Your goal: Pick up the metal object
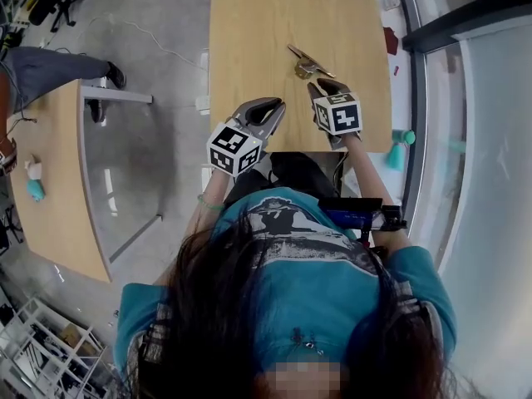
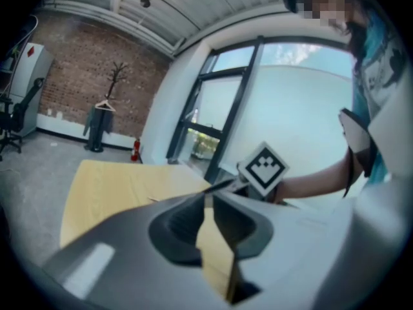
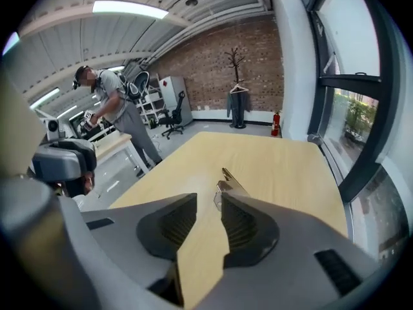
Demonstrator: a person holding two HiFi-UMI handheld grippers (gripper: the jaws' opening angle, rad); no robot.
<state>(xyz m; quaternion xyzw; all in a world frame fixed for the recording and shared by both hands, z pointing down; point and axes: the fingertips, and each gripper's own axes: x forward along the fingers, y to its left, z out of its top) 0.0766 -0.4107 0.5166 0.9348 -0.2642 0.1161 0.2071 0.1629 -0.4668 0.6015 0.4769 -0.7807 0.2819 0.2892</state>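
Right gripper view: my right gripper [image 3: 218, 202] stands parted and empty, with the thin, shiny metal object [image 3: 227, 178] just beyond its tips on the pale wooden counter [image 3: 284, 166]. I should advance low and straddle it squarely. My left gripper [image 2: 208, 197] is closed on nothing.

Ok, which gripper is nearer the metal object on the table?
Right. The right gripper sits just short of the metal object, with its jaws pointing at it. The left gripper is farther back and off to the object's left.
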